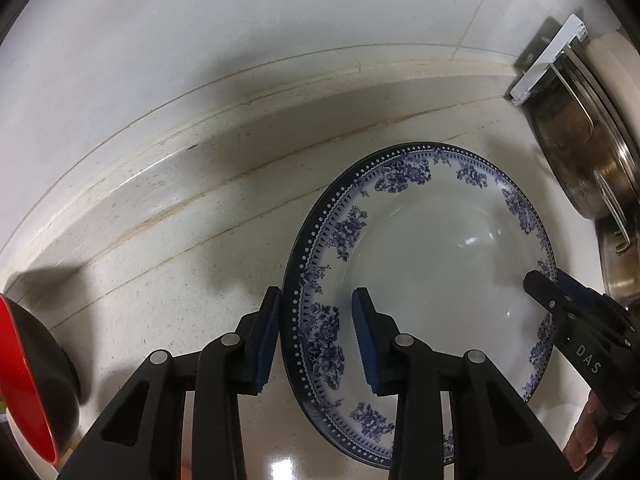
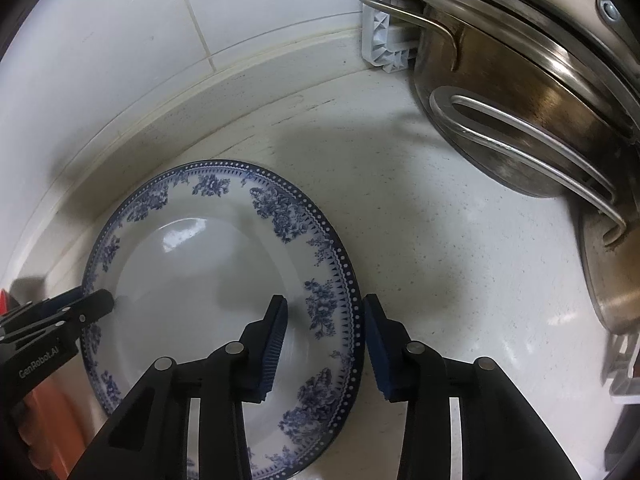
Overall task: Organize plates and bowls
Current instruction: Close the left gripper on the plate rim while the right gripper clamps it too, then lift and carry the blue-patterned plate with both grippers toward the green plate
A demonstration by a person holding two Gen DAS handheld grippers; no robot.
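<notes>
A: Largest first. The speckled countertop (image 1: 168, 216) carries a blue-and-white plate (image 1: 432, 248), lying flat near the back wall. To its right stand stacked steel pots (image 2: 520, 120); at the far left edge sits a red-and-black bowl (image 1: 28, 364).

B: And the tools?

A: The left gripper (image 1: 316, 340) straddles the plate's left rim, one pad outside the edge, one over the patterned border. The right gripper (image 2: 324, 344) does the same on the opposite rim. Both sets of jaws stand part open; a gap shows between pads and rim, so neither appears to be clamping yet.

B: What could fail from here?

A: Probably the grip itself. The glazed rim is thin and sloped; if either pair of pads closes high on the border, the plate may slide out as it is raised.

B: Anything else?

A: Uneven lifting would tilt the plate towards the lower gripper. A swing to the right risks striking the pots, which stand near.
</notes>
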